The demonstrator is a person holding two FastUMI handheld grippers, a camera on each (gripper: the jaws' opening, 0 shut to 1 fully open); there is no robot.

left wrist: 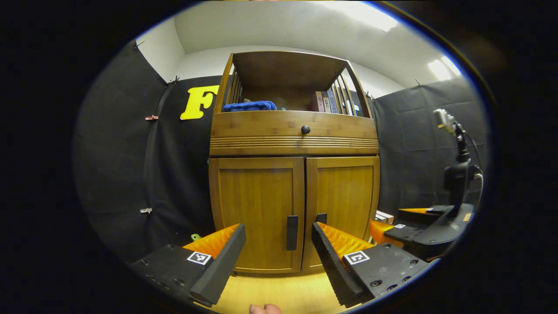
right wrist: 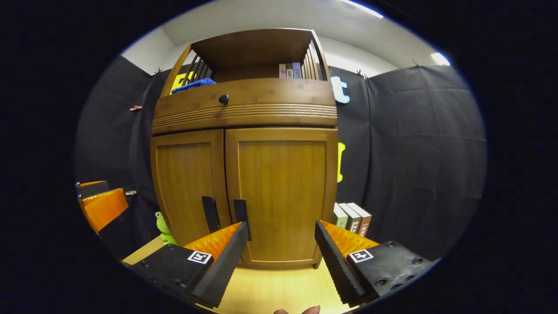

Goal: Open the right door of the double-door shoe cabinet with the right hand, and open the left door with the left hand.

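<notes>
Black-cloth booth, wooden floor (left wrist: 279, 292). Shoe cabinet (left wrist: 294, 174) straight ahead of both grippers, both doors closed. Left gripper (left wrist: 279, 244) spread wide, empty, left door handle (left wrist: 292, 232) between fingers. Right gripper (right wrist: 282, 244) wide, empty, right door handle (right wrist: 240, 213) just above left finger.

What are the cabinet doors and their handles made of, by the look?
Doors: bamboo or wood, going by the fine vertical grain; warm brown, light sheen, probably varnished. Handles: dark matte vertical bars, metal or plastic; cannot tell which.
</notes>
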